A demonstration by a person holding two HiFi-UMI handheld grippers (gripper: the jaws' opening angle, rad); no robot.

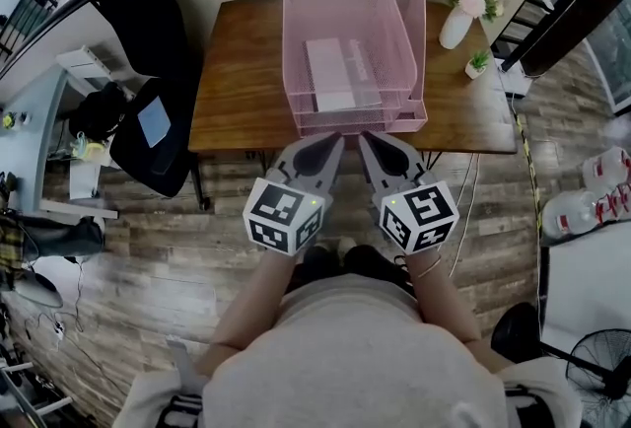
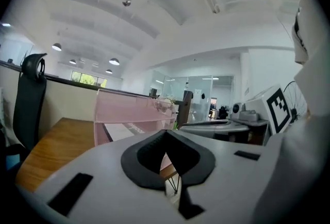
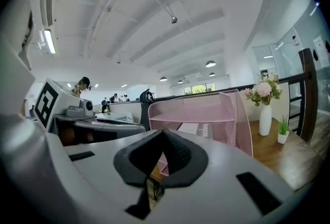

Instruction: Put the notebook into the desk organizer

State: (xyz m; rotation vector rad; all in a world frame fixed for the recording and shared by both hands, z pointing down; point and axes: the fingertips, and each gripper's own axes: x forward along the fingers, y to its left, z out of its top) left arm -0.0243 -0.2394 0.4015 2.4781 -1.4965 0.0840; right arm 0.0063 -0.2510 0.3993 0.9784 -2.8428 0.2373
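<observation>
A pink mesh desk organizer [image 1: 420,22] stands on the wooden desk [image 1: 237,81]. A pale notebook [image 1: 330,73] lies flat inside one of its trays. Both grippers hover side by side just before the desk's front edge, pointing at the organizer. My left gripper [image 1: 335,140] is shut with nothing between its jaws. My right gripper [image 1: 367,140] is shut and empty too. In the left gripper view the organizer [image 2: 129,107] and the notebook [image 2: 130,129] lie ahead of the left gripper [image 2: 165,134]. The right gripper view shows the organizer [image 3: 206,110] and the notebook [image 3: 198,129] beyond the right gripper [image 3: 162,132].
A white vase of flowers [image 1: 456,22] and a small potted plant [image 1: 477,63] stand on the desk to the right of the organizer. A black office chair [image 1: 148,120] is left of the desk. Water bottles [image 1: 592,199] and a fan [image 1: 601,367] are on the floor at right.
</observation>
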